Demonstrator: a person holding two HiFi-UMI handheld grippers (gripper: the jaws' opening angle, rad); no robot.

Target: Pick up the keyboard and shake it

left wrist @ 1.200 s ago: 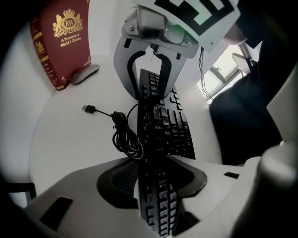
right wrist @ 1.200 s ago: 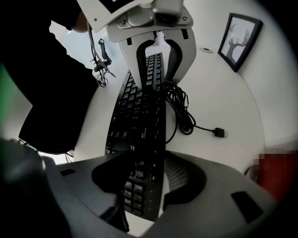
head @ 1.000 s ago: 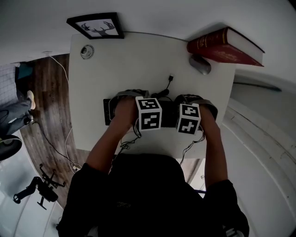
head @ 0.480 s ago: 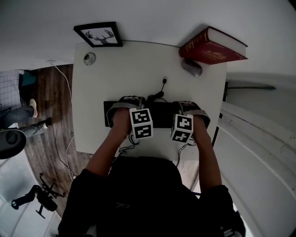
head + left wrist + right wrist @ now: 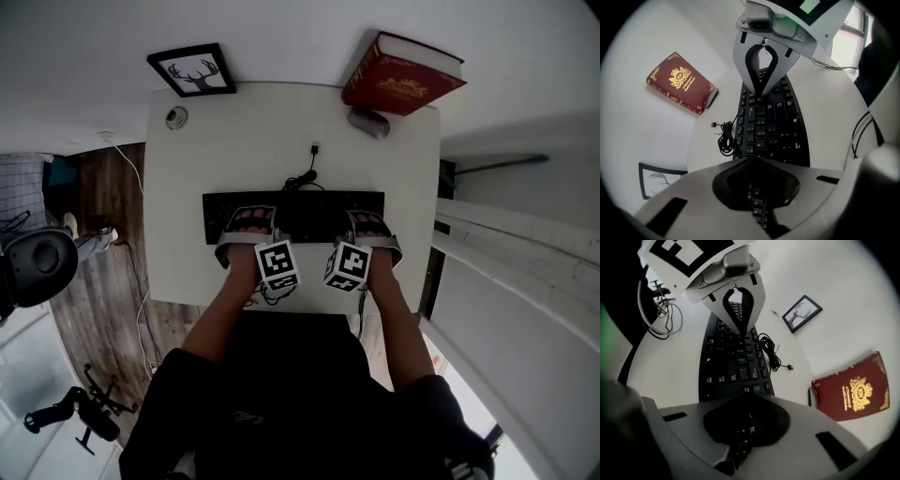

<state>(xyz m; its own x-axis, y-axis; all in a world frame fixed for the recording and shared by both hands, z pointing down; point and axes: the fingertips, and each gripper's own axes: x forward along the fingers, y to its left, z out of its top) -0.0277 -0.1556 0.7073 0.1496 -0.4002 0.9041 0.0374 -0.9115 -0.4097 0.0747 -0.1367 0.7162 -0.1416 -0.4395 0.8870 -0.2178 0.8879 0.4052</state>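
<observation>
**Grip state.** The left gripper (image 5: 249,221) and the right gripper (image 5: 366,223) are each closing hard onto the keyboard (image 5: 300,214), with the pads pressed on it. In both gripper views the key rows run straight through between the jaws. The left grip sits a little in from the keyboard's left end and the right grip a little in from its right end.

**Position of the keyboard.** It lies crosswise over the near half of the white table (image 5: 234,141). Its coiled cable (image 5: 305,176) trails toward the far side. From the head view we cannot tell whether the keyboard has left the table surface yet; it looks level and at most barely raised.

**Procedure for the lift.**
1. We raise both grippers together at one rate, so the board stays level and neither grip twists it.
2. We keep the clamping force steady, because a thin board can slip from a loosened grip.
3. We lift until the loose cable hangs clear before we start to shake.
4. We shake with short strokes, well short of the red book (image 5: 403,75) and the mouse (image 5: 368,122) at the far edge.
</observation>
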